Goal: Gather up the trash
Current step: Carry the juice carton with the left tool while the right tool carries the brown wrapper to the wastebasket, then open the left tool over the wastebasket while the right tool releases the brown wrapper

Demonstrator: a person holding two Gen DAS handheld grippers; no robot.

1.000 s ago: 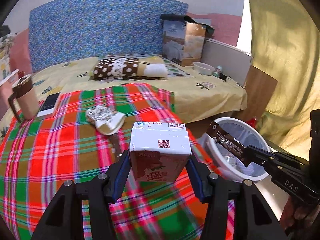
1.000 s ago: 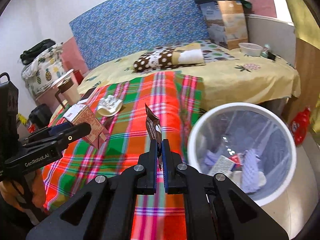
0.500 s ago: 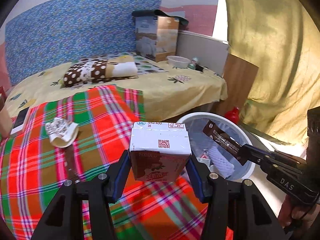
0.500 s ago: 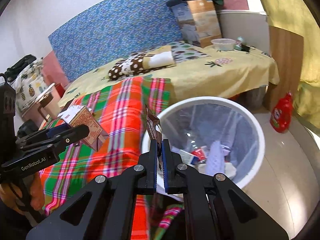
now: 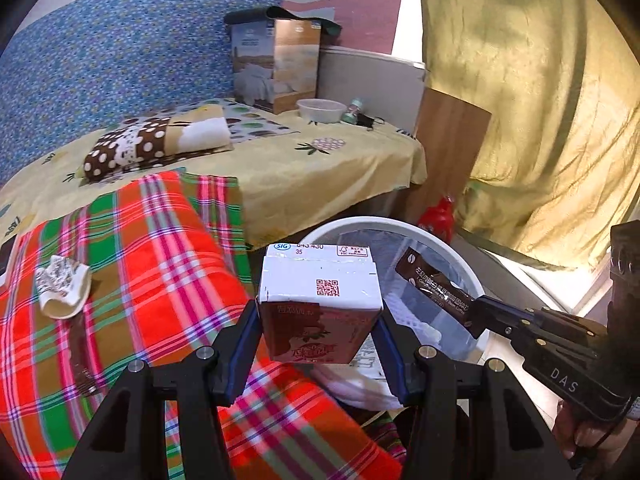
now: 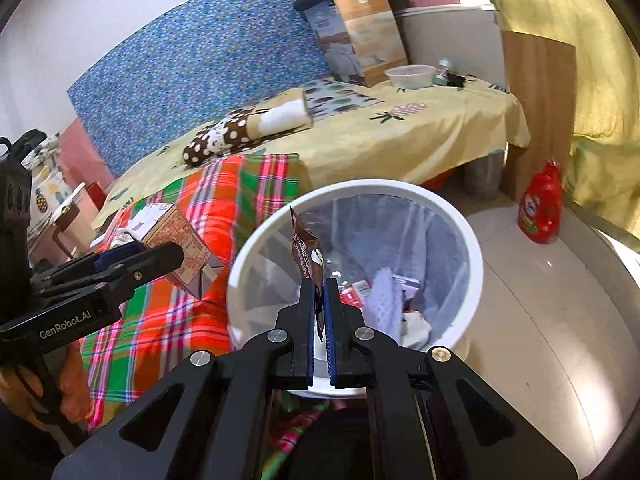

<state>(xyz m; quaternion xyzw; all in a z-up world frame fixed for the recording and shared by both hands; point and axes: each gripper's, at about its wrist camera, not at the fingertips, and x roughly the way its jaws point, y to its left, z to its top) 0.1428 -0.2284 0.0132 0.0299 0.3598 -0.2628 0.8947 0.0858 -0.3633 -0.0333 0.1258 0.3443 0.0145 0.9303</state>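
Observation:
My left gripper (image 5: 318, 320) is shut on a red and white drink carton (image 5: 318, 300) and holds it in the air at the near rim of the white trash bin (image 5: 384, 224). My right gripper (image 6: 319, 292) is shut on a brown snack wrapper (image 6: 306, 256) and holds it over the open bin (image 6: 474, 248), which has several pieces of trash inside. The right gripper also shows in the left wrist view (image 5: 476, 316) with the wrapper (image 5: 436, 288) above the bin. The left gripper with the carton (image 6: 176, 240) shows left of the bin in the right wrist view.
A crumpled white paper (image 5: 62, 286) and a brown wrapper strip (image 5: 82, 356) lie on the plaid blanket (image 5: 160, 260). A red detergent bottle (image 6: 540, 208) stands on the floor by a wooden board (image 6: 538, 112). A pillow (image 5: 156, 144), box (image 5: 276, 64) and bowl (image 5: 322, 110) lie on the bed.
Both grippers have moved right, from over the plaid blanket toward the bin. The wrapper now hangs over the bin opening and the carton is at its rim.

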